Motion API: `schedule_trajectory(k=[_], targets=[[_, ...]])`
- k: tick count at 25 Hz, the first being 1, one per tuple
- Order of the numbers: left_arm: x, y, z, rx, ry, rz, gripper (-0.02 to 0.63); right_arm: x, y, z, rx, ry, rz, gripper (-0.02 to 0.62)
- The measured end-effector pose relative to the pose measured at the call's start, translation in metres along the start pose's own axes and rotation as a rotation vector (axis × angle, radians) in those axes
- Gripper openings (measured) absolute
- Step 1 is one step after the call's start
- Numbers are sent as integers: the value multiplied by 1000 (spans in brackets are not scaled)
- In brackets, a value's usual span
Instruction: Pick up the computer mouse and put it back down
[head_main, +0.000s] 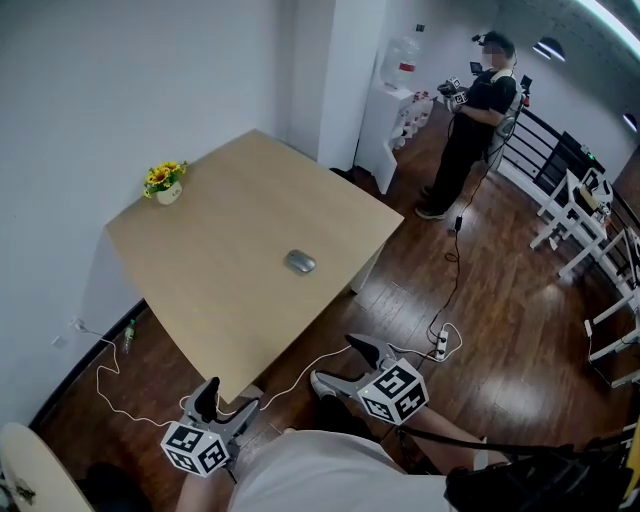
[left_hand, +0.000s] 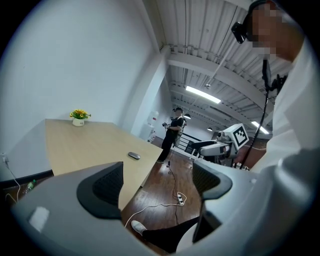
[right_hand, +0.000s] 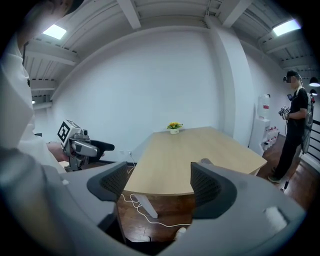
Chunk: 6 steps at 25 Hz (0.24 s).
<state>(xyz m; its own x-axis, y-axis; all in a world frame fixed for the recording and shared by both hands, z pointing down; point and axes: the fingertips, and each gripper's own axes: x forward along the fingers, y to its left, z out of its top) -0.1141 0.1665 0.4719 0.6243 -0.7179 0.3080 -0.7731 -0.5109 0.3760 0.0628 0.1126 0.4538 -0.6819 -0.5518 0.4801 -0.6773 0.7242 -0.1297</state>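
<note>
A grey computer mouse (head_main: 300, 262) lies alone on the light wooden table (head_main: 230, 300), toward its right side. It shows small in the left gripper view (left_hand: 133, 155). In the right gripper view a grey bump (right_hand: 206, 161) peeks over the right jaw; I cannot tell if that is the mouse. My left gripper (head_main: 228, 400) hangs off the table's near corner, open and empty (left_hand: 157, 182). My right gripper (head_main: 342, 365) is over the floor to the right of that corner, also open and empty (right_hand: 157, 182). Both are well short of the mouse.
A small pot of yellow flowers (head_main: 165, 182) stands at the table's far left corner. A white cable and power strip (head_main: 440, 345) lie on the dark wood floor. A person (head_main: 470, 120) stands far back by a water dispenser (head_main: 395, 100). White racks (head_main: 590, 230) line the right.
</note>
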Motion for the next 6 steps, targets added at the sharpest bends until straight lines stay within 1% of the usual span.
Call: schedule_trajectory(k=[6], targets=[[-27, -2, -11, -23, 13, -4, 408, -5, 29, -5, 5, 18, -2, 399]])
